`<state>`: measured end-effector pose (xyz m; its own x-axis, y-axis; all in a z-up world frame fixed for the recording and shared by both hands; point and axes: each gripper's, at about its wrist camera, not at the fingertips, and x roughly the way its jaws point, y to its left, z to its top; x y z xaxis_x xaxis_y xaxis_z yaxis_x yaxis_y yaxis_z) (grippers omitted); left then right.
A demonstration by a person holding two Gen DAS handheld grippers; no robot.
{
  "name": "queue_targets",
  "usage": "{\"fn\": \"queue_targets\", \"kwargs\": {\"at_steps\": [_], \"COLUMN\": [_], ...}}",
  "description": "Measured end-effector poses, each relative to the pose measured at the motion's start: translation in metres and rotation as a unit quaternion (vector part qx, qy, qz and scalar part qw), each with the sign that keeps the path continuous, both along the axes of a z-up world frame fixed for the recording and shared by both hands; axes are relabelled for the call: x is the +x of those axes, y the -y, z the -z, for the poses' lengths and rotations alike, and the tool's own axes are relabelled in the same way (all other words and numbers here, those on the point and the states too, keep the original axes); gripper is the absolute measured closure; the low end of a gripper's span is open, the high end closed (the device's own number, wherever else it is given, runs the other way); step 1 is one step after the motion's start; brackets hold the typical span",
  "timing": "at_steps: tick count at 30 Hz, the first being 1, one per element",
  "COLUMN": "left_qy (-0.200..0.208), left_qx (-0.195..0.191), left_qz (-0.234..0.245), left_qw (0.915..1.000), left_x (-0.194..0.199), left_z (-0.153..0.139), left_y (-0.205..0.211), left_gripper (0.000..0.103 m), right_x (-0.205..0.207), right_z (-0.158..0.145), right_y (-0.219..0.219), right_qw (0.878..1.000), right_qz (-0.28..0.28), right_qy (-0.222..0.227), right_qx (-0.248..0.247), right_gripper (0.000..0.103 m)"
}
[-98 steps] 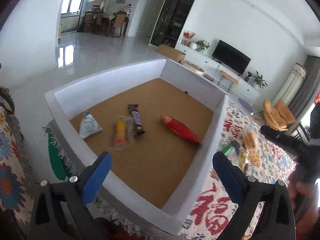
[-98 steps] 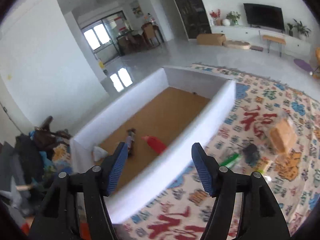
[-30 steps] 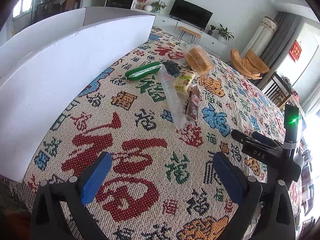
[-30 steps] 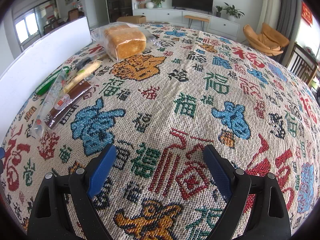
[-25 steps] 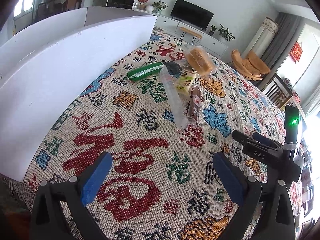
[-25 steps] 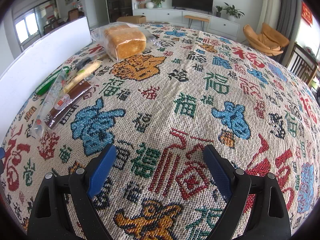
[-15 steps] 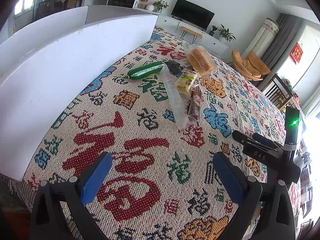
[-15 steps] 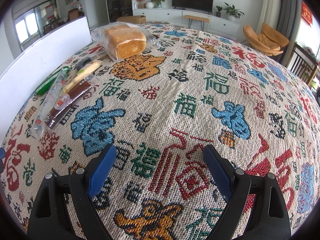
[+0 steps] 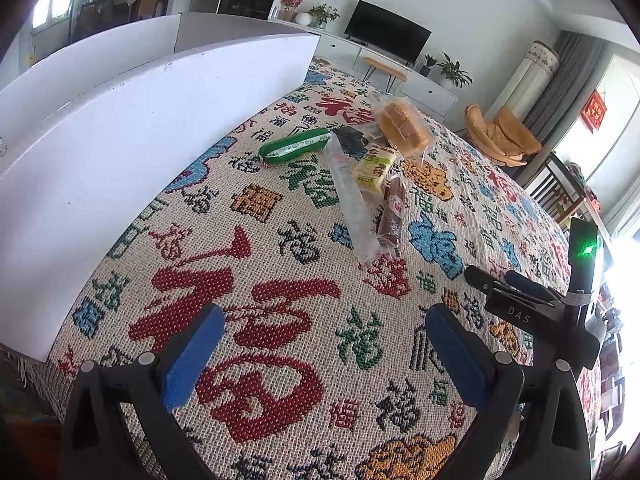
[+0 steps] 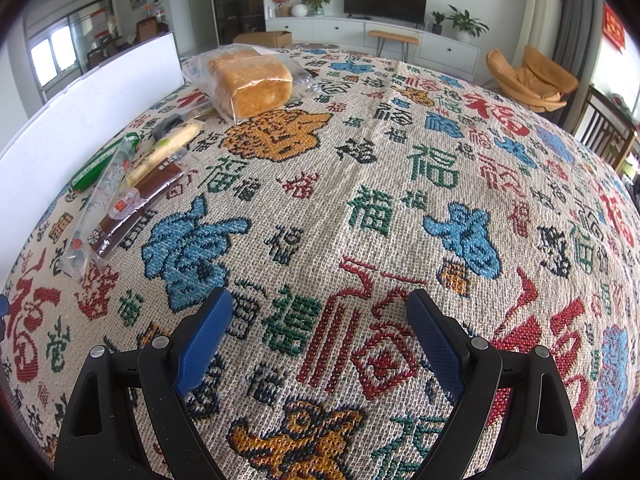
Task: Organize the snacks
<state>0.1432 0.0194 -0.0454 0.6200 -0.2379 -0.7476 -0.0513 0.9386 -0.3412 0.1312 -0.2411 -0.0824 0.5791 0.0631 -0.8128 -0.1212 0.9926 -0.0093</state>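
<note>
Several snacks lie in a cluster on the patterned tablecloth [image 9: 280,264]: a green sausage pack [image 9: 295,147], a long clear packet [image 9: 349,195], a yellow-green bar [image 9: 375,168], a brown bar [image 9: 392,213], a dark small pack [image 9: 351,139] and bagged bread [image 9: 401,121]. My left gripper [image 9: 325,348] is open and empty, well short of them. The white box wall [image 9: 132,132] runs along the left. My right gripper [image 10: 319,330] is open and empty over the cloth. The bread [image 10: 251,81], brown bar [image 10: 138,202] and clear packet [image 10: 102,196] lie to its far left. The right gripper's body [image 9: 532,308] shows at the left wrist view's right.
The white box wall [image 10: 76,128] borders the cloth on the left. Beyond the table are a TV cabinet [image 10: 384,40], an orange chair [image 10: 532,76] and a wooden chair [image 10: 612,132]. Bare cloth [image 10: 440,184] spreads right of the snacks.
Since 3.3 s ago both grippers swung away from the box interior to the snacks on the cloth. Over the last second the left view crept slightly forward; the right is still.
</note>
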Motion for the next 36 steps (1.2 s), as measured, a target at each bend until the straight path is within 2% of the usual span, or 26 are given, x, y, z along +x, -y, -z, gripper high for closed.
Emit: {"fn": "queue_targets", "kwargs": {"at_steps": [36], "left_qy": [0.001], "left_qx": [-0.003], "left_qz": [-0.003], "left_qw": [1.0], "left_x": [0.0005], "left_z": [0.0006], "left_y": [0.0009], "left_gripper": [0.003], "right_x": [0.0001], "right_z": [0.0], "right_y": [-0.0004], "right_qw": [1.0], "right_qz": [0.0], "right_qy": [0.0], "right_qx": [0.0], "right_gripper": [0.012]}}
